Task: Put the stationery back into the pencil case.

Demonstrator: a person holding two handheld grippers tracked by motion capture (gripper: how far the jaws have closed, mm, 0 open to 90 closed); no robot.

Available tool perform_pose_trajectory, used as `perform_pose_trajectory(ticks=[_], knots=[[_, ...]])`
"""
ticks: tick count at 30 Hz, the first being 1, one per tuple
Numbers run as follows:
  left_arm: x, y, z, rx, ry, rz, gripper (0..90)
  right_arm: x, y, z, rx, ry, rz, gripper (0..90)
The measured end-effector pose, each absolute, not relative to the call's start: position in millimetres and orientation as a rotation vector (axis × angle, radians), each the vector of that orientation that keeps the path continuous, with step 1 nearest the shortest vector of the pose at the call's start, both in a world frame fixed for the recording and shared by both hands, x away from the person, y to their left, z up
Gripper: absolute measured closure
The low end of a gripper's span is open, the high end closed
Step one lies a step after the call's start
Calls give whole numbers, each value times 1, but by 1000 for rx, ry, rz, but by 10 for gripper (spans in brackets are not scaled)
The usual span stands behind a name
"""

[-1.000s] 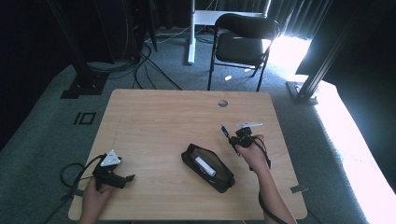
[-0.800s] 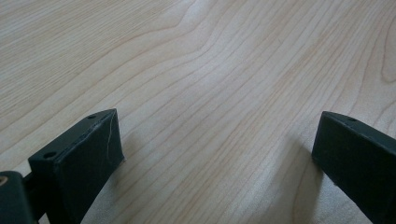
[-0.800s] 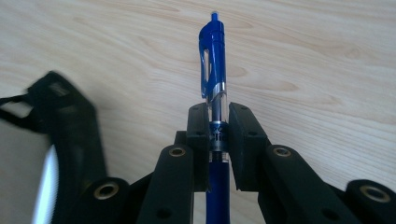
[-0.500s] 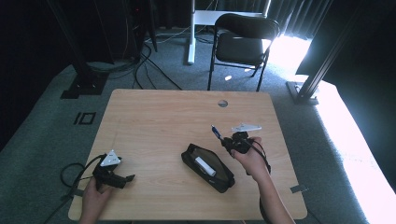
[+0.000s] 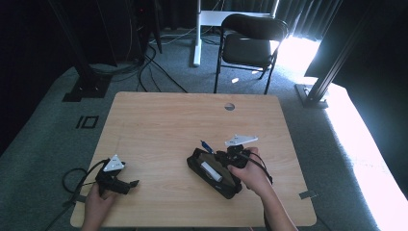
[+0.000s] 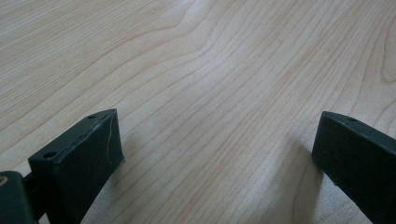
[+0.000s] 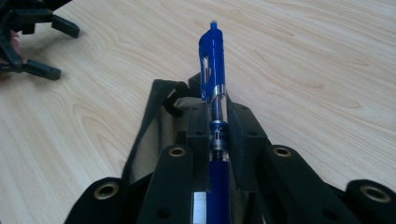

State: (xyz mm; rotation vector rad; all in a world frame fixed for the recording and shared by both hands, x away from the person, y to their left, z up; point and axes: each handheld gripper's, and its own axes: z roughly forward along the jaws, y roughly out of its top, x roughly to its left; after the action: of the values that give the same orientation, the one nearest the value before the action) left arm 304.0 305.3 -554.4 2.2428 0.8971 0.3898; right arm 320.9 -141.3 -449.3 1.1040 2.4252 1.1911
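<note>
The right claw clamps a blue pen, light, stiff and slick, mid-barrel above the black pouch at the worktop's five o'clock. Left claw gapes wide.

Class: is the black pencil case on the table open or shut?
Open: the pencil case gapes, a white item showing inside.

Blue pen running off the bottom edge, black pouch lying partly hidden behind the right gripper (its contents unreadable)
</note>
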Motion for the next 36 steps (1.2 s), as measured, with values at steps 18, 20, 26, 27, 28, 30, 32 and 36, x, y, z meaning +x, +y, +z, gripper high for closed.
perform_pose_trajectory(ticks=[18,20,26,27,28,30,32,36], knots=[[304,305,-554,2243,897,390,19,317,-124,-474,1056,2557,1059,791],[304,305,-554,2243,897,390,19,317,-122,-477,1058,2570,1041,791],[304,305,-554,2243,897,390,19,318,-114,-483,1065,2595,1021,791],[304,305,-554,2244,897,390,19,319,-113,-484,1063,2600,1005,791],[304,305,-554,2244,896,390,19,320,-112,-485,1069,2601,997,791],[304,305,-554,2244,896,390,19,321,-111,-486,1071,2610,975,791],[304,305,-554,2244,897,390,19,322,-111,-487,1077,2609,957,791],[304,305,-554,2244,896,390,19,322,-110,-492,1084,2624,923,791]])
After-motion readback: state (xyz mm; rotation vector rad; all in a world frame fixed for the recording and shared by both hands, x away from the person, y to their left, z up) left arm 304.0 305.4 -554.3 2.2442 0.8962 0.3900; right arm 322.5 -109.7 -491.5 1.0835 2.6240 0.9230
